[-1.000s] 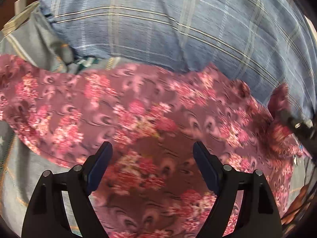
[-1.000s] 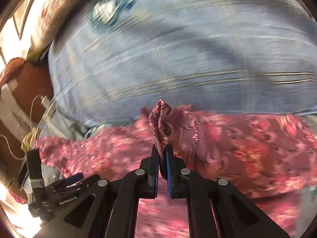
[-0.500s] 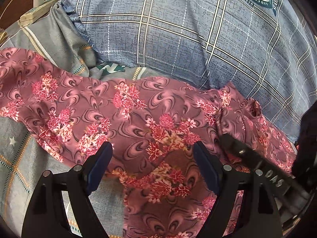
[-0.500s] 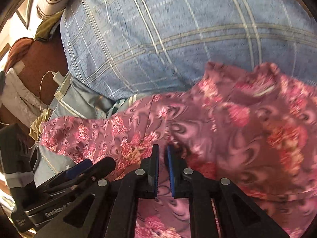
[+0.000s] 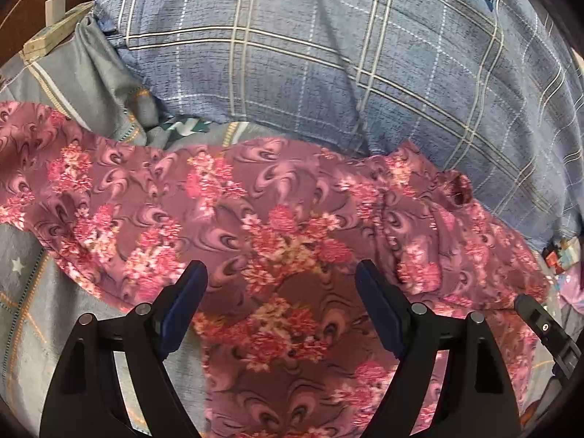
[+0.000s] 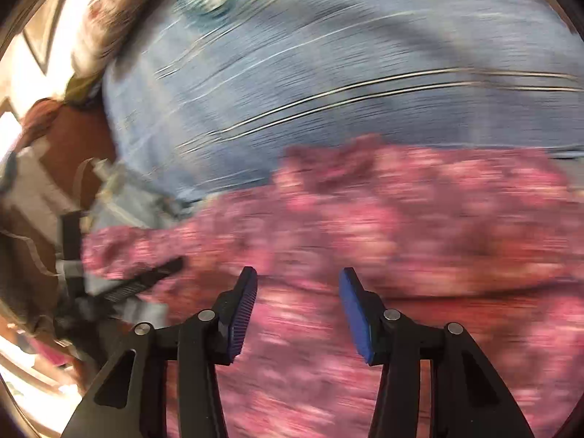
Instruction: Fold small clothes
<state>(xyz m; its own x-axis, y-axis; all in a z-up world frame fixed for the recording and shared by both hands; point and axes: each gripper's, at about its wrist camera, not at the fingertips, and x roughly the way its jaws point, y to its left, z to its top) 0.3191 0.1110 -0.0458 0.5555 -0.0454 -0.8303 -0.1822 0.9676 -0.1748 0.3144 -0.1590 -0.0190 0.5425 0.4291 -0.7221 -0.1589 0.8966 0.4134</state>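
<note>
Floral garment [image 5: 284, 226] lay spread across the grey bedsheet [image 5: 33, 310], its far edge up against the blue plaid pillow [image 5: 328, 73]. Pink and maroon print, wrinkled at its right end. Going left to right in the left wrist view: white charger plug [image 5: 54, 5] at the top-left corner, bedsheet along the left side, then the garment filling the middle, with a dark piece of the other tool at the right edge. Left gripper [image 5: 281, 314] hovered low over the garment, fingers [image 5: 184, 310] spread wide, nothing between them. Could not tell if the tips touched the cloth.

Right wrist view was heavily motion-blurred. Left gripper [image 6: 120, 288] showed at the far left as a dark smear; pillow [image 6: 346, 73] on top, garment [image 6: 401, 219] below. Right gripper [image 6: 297, 310] had its fingers [image 6: 241, 314] parted, with a clear gap and no cloth pinched, above the garment.
</note>
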